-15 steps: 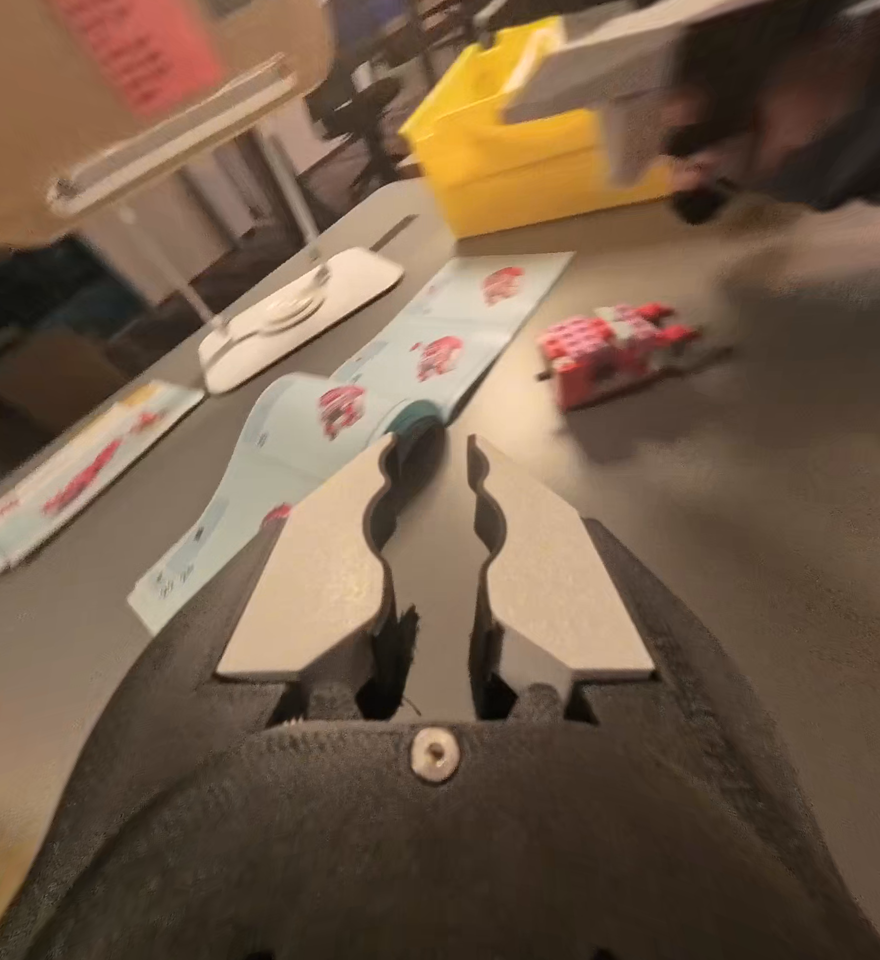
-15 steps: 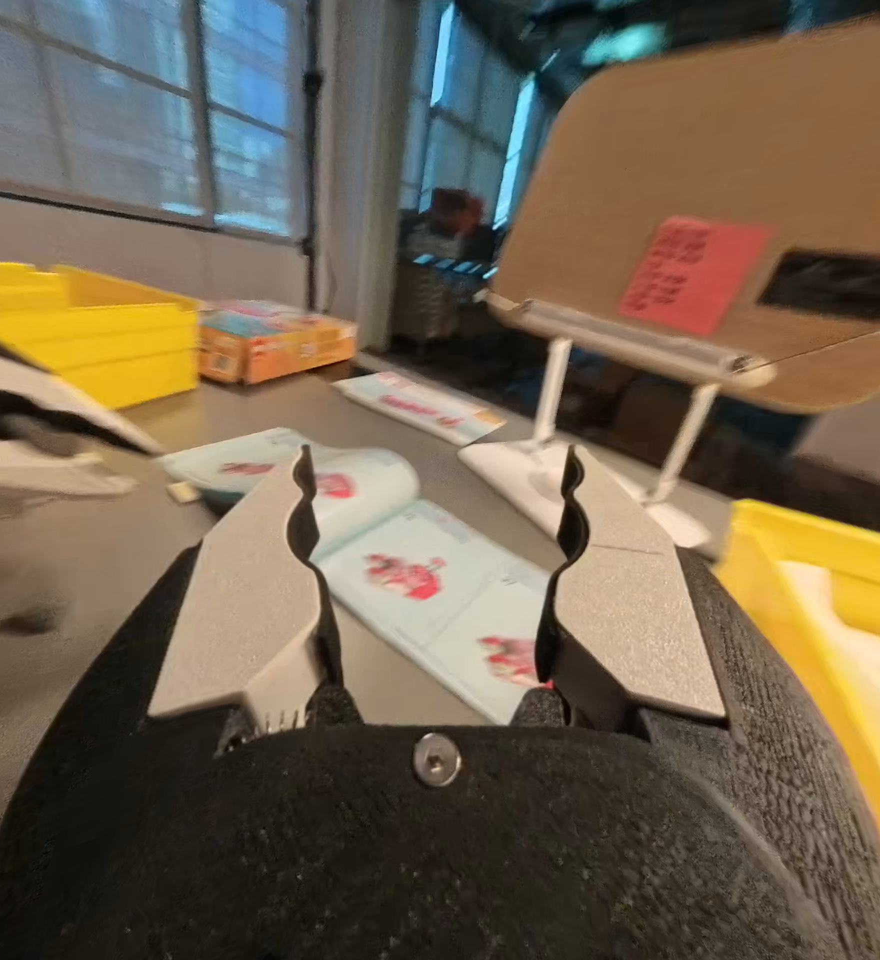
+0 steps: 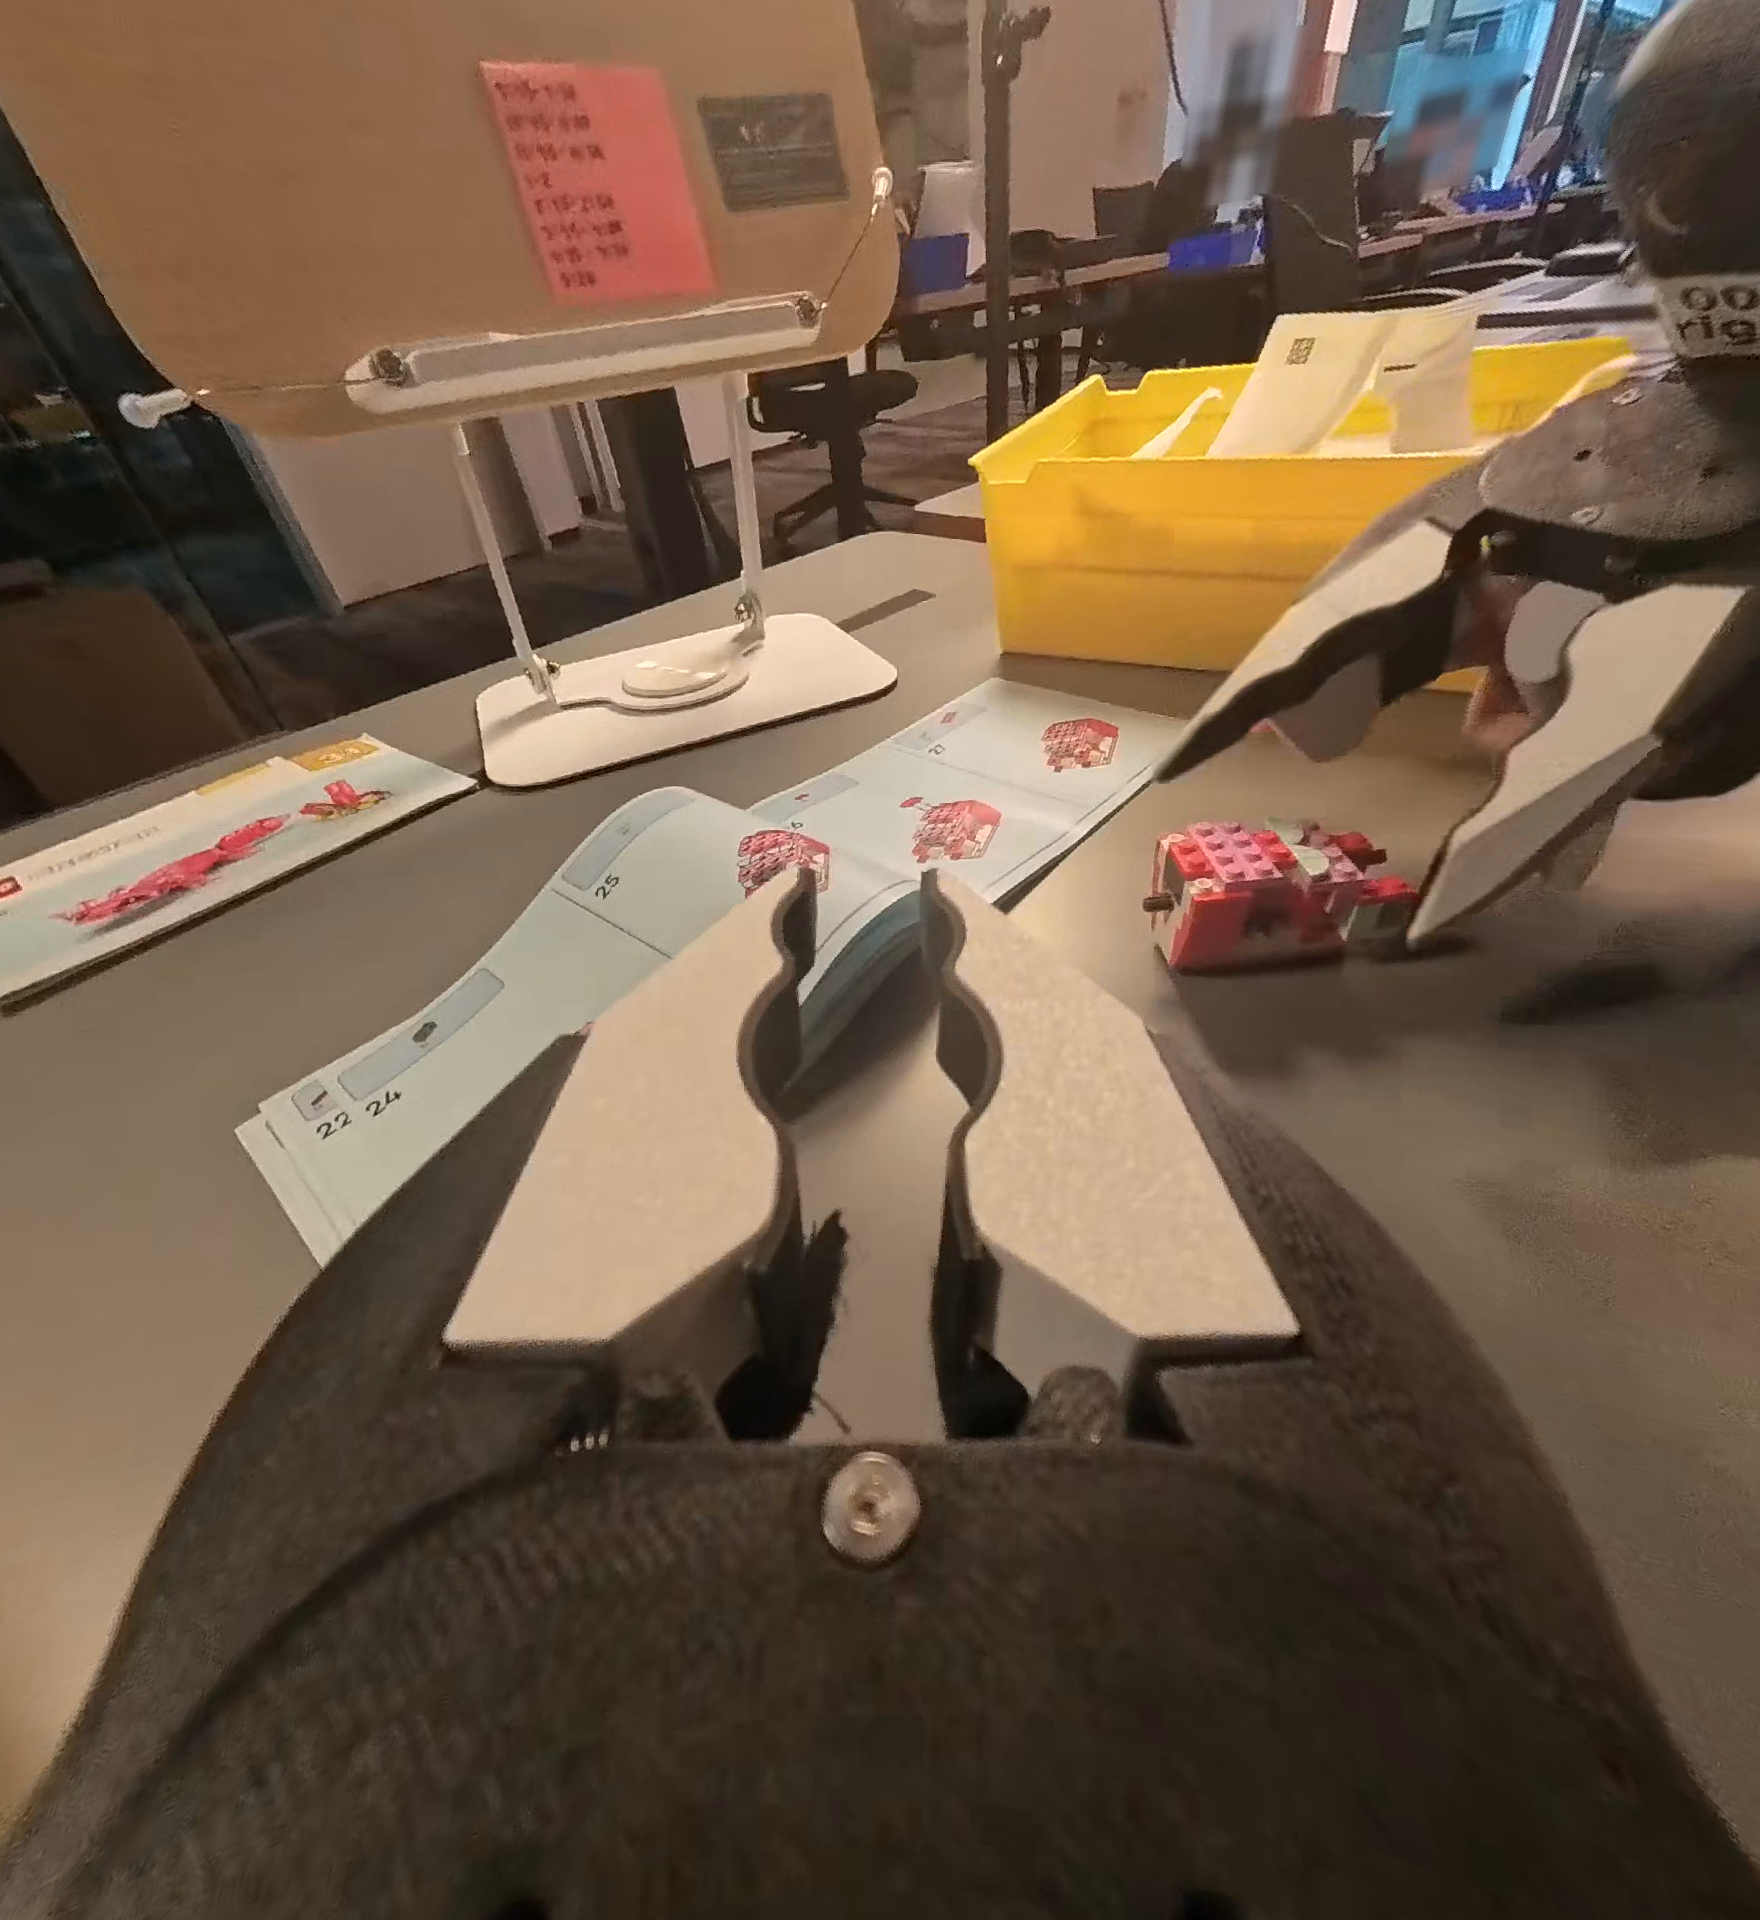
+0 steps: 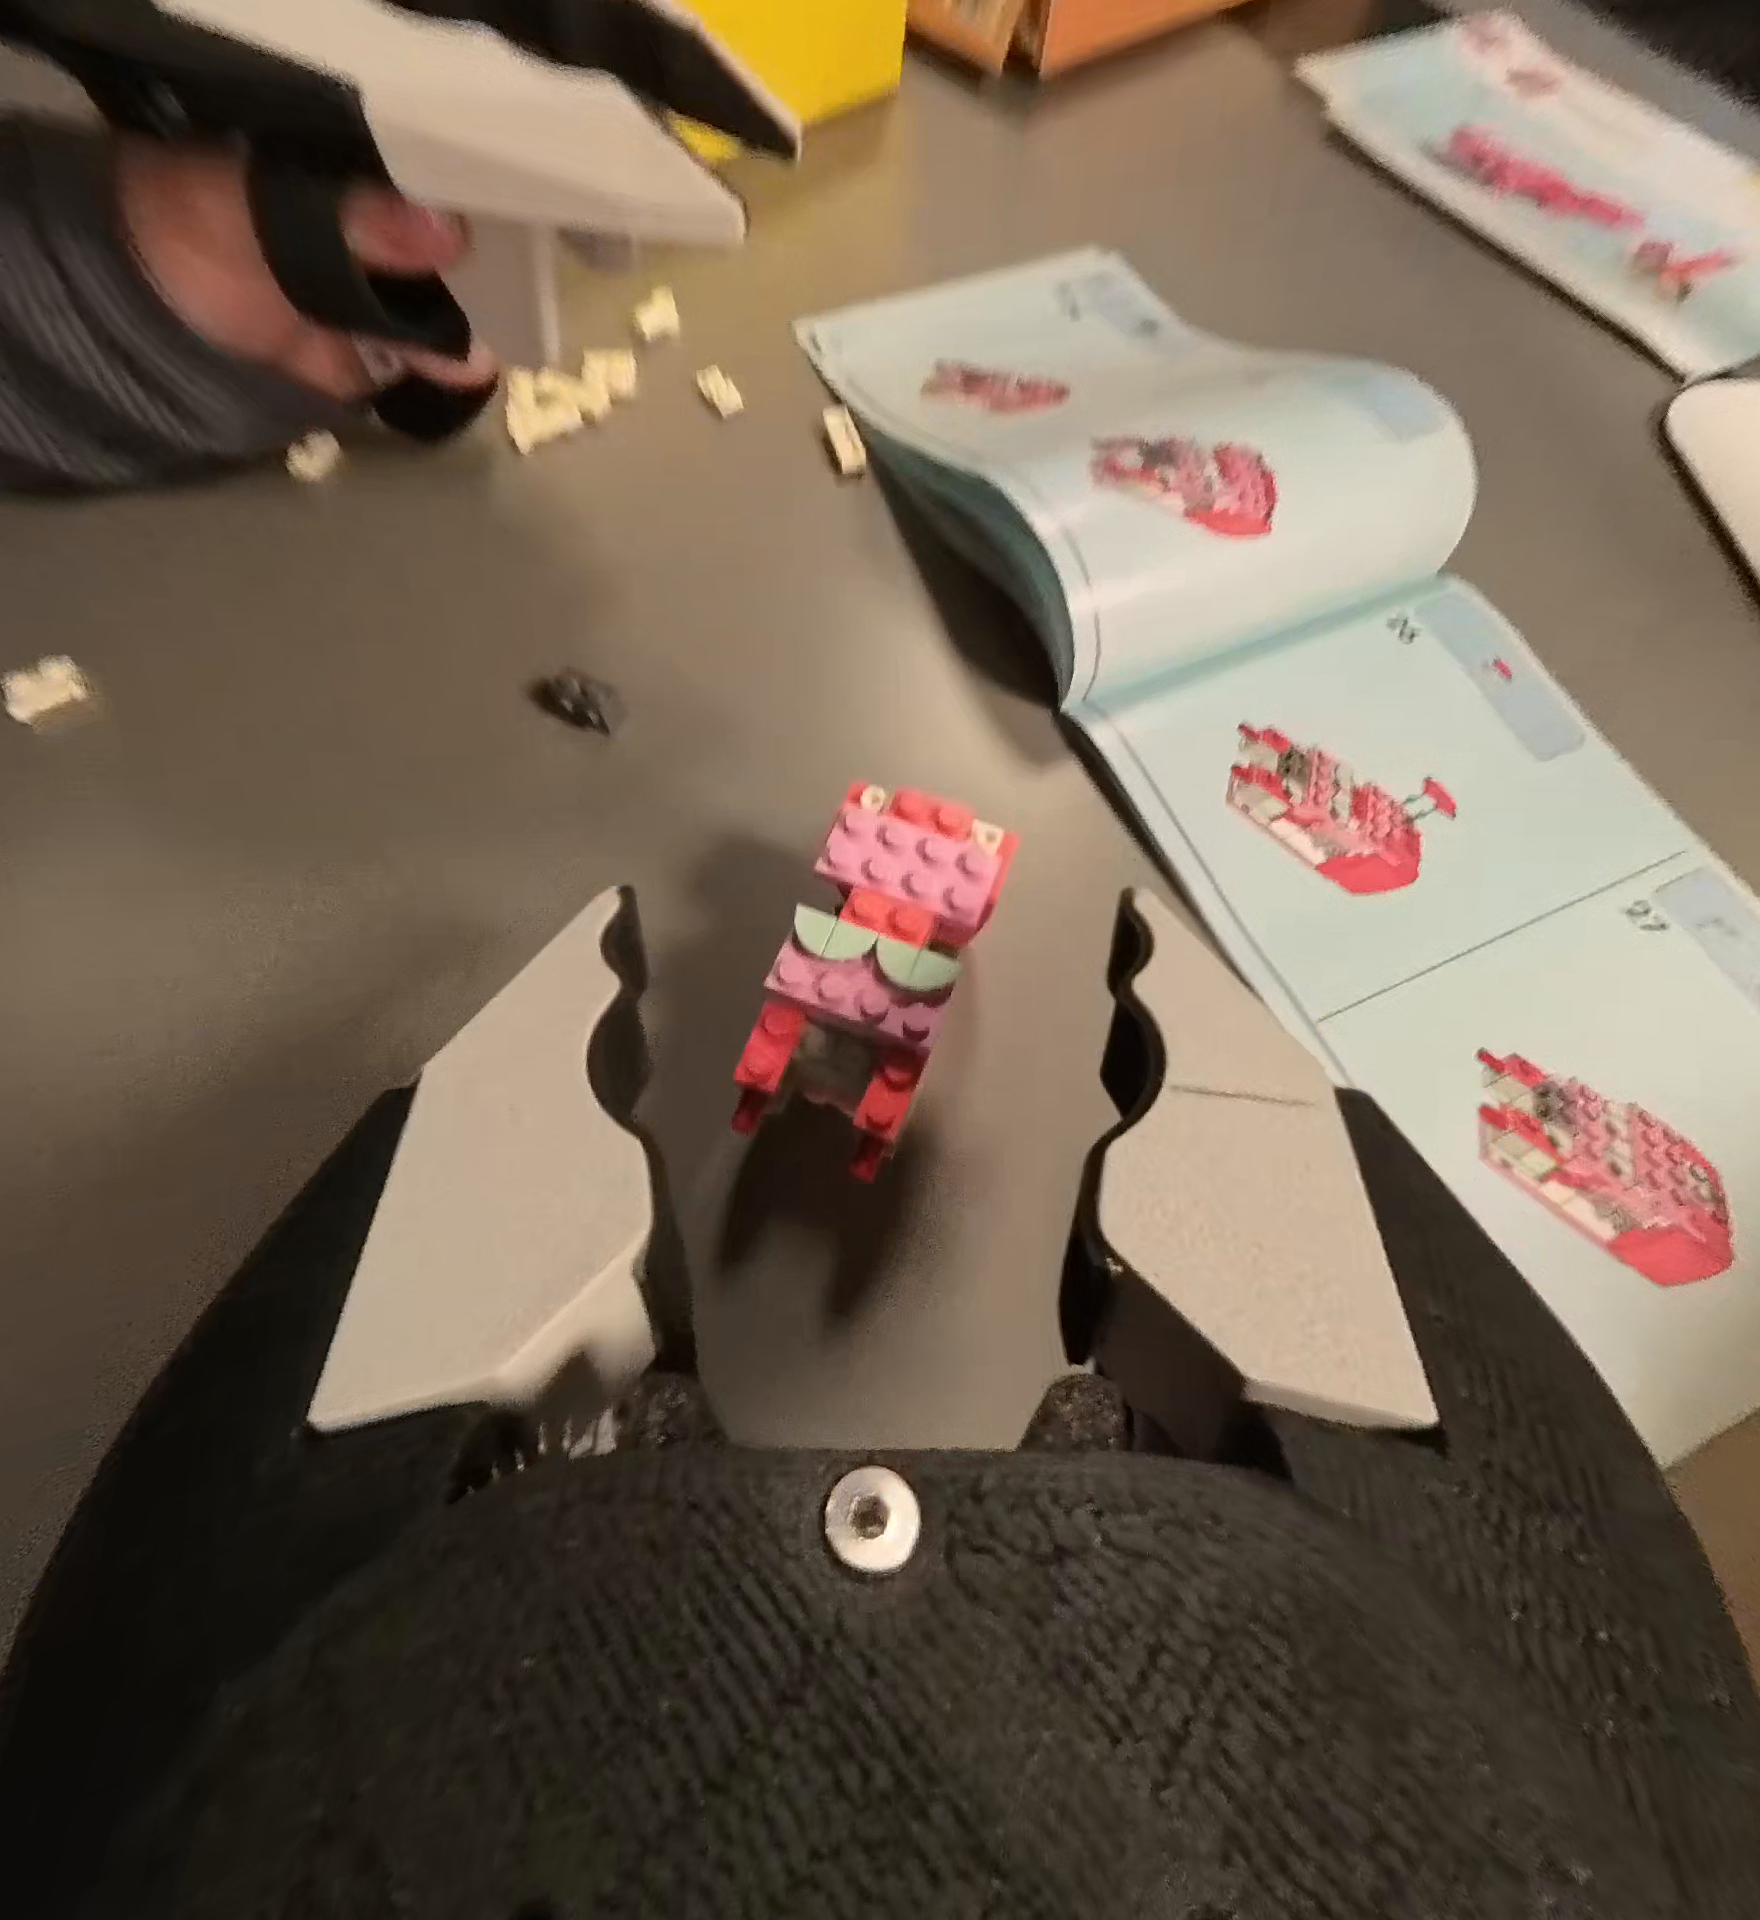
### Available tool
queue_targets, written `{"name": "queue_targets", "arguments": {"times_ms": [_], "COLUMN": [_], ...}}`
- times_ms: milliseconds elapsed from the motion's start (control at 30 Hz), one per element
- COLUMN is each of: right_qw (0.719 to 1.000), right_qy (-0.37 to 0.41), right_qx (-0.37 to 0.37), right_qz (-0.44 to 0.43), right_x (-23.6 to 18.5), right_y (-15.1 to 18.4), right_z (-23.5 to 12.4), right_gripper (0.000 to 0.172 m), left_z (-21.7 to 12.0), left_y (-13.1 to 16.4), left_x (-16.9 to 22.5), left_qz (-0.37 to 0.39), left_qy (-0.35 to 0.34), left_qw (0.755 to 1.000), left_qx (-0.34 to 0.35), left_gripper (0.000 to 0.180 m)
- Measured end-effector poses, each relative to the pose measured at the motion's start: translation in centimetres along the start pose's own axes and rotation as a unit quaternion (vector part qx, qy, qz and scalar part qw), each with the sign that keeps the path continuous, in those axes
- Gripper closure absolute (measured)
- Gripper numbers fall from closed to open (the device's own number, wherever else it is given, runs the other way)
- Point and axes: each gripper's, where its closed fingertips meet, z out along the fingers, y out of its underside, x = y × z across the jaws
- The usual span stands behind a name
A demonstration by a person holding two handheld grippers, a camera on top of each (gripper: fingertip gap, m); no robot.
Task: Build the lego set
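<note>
Since half a second ago, the right gripper (image 4: 871, 914) has swung down from facing the stand and windows to hang over the brick model (image 4: 881, 961), and the left wrist view, blurred then, is now sharp.

One red and pink brick model stands on the grey table (image 4: 232, 935). It sits between the right gripper's two fingers (image 4: 543, 1091), which are spread wide with clear table showing on both sides of it, so neither pad presses on it. From the left wrist view one finger tip comes down just beside the model (image 3: 1271, 899).

The left gripper (image 3: 860, 899) has its fingers a little apart with nothing between them; the curled page of the open booklet (image 3: 647, 883) lies beyond their tips.

Two booklets are in view: the open one and a closed one (image 3: 180, 862). One cardboard stand (image 3: 440, 187) is behind them, and one yellow bin (image 3: 1219, 540) holds white bags. About eight small pale bricks (image 4: 575, 395) and one dark piece (image 4: 575, 701) lie scattered near the hand (image 4: 263, 270) that holds the left gripper.
</note>
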Motion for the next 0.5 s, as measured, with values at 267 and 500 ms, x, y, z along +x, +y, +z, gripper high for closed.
{"name": "queue_targets", "arguments": {"times_ms": [267,500], "right_qw": [0.998,0.996], "right_qy": [0.015,-0.068], "right_qx": [-0.058,0.005], "right_qz": [-0.004,0.062], "right_x": [0.5,-1.4], "right_y": [2.0,0.4], "right_z": [0.4,1.1], "right_gripper": [0.135,0.136], "left_z": [0.5,0.5], "left_y": [0.8,0.6], "left_x": [1.0,5.3], "left_qz": [0.008,0.026], "left_qy": [0.023,0.135], "left_qw": [1.0,0.991], "left_qx": [-0.016,-0.006], "left_gripper": [0.159,0.136]}}
